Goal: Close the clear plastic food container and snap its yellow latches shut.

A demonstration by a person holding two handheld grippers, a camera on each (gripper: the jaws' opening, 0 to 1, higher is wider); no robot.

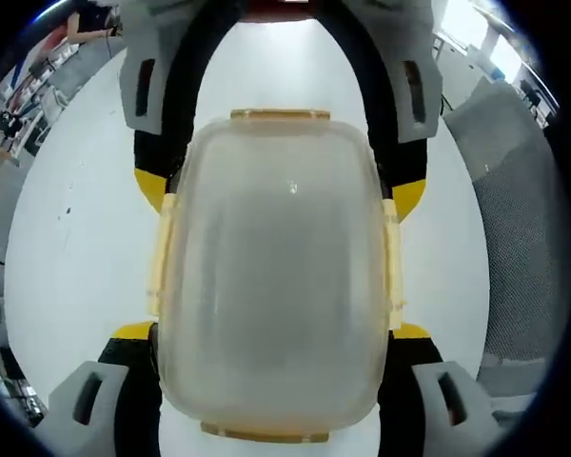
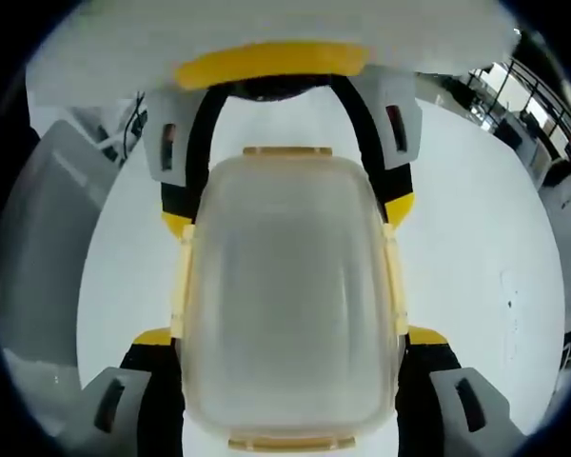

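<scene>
Fingertips (image 1: 124,335) flanking container (image 1: 276,276)

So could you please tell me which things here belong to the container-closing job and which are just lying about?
Job:
- container, lid on
- yellow latches along its sides
- left gripper and right gripper, jaws on either side of it

Lying about:
- white table
- grey mesh panel

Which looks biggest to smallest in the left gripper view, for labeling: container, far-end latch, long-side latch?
1. Container, largest by far.
2. and 3. Long-side latch and far-end latch look alike; differing nearness to the camera makes ranking unsure.
</scene>
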